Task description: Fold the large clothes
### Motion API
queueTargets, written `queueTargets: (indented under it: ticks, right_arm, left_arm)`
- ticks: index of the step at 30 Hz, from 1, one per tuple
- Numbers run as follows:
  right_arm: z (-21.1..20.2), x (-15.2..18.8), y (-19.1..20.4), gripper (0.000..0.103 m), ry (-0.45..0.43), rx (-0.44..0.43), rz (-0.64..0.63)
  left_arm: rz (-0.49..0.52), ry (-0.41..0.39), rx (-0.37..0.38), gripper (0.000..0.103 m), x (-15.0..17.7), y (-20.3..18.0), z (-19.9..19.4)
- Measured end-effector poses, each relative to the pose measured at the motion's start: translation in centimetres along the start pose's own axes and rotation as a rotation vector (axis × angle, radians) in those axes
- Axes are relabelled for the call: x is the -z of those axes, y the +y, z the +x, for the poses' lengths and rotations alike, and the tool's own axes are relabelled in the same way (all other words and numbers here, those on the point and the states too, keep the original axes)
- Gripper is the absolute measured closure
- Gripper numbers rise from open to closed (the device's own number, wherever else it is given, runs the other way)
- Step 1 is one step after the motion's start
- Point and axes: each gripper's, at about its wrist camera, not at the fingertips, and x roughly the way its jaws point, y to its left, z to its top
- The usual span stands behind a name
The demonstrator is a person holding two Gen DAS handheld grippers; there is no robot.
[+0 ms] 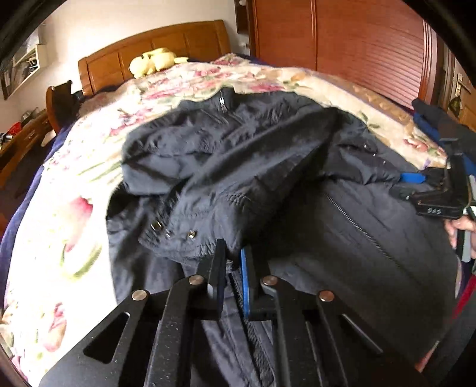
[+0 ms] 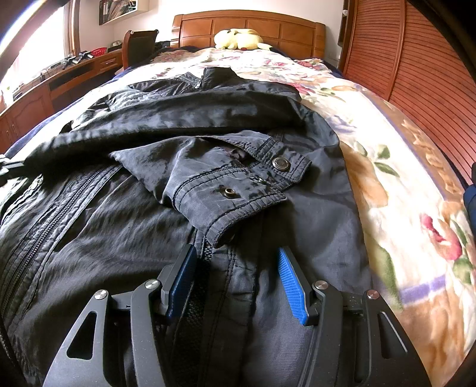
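Left gripper (image 1: 233, 256) nearest the lens: fingers (image 1: 218, 268) drawn narrow, with what looks like the jacket's hem or zip edge pinched between them. Blur makes the exact fold of cloth caught hard to tell. Right gripper (image 2: 238, 268) — fingers (image 2: 290, 281) about half apart, hanging over the lower front, gripping nothing; the zip strip (image 2: 205, 268) runs up between them without touching the pads.

Dark jacket (image 2: 142, 214) lies front-up on the floral bedspread (image 2: 395, 190), collar toward the headboard (image 2: 250, 28), hem toward the cameras. Both sleeves are already crossed in over the chest; the snap cuff (image 2: 253, 181) of one rests on the zip line just ahead of the right gripper.

Judgement: sleeve folds done, roughly mid-task. Left to do — bring the hem up toward the collar, perhaps in two passes, then flatten the bundle. Sleeves sit loosely and could slide out when the hem is lifted.
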Motion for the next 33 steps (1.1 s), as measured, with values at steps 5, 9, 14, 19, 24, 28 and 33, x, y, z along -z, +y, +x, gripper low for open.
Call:
queueTargets:
  ticks: [5, 9, 14, 19, 24, 28, 33]
  right_arm:
    - [0.0, 0.1, -0.2, 0.045, -0.001, -0.012, 0.005]
    - [0.1, 0.1, -0.3, 0.045, -0.002, -0.014, 0.006]
    - [0.2, 0.1, -0.3, 0.045, -0.003, -0.015, 0.006]
    - [0.2, 0.1, -0.2, 0.045, -0.004, -0.014, 0.006]
    - [0.2, 0.1, -0.2, 0.045, -0.004, -0.013, 0.005]
    - [0.2, 0.1, -0.3, 0.045, -0.005, -0.01, 0.003]
    - [0.2, 0.1, -0.1, 0.045, -0.006, -0.001, -0.005]
  left_arm:
    - [-0.045, 0.013, 0.004, 0.088, 0.5, 0.7, -1.5]
    - [-0.073, 0.0, 0.008, 0.068, 2.1, 1.3, -3.3]
    - [-0.109, 0.015, -0.008, 0.065, 5.5, 2.2, -5.3]
    - [-0.157, 0.066, -0.053, 0.064, 9.8, 3.5, -6.9]
    - [-0.208, 0.12, -0.058, 0.063, 12.7, 4.6, -6.4]
    - [-0.216, 0.112, -0.073, 0.063, 13.5, 4.5, -5.4]
    - [-0.23, 0.099, -0.084, 0.063, 13.5, 4.8, -4.7]
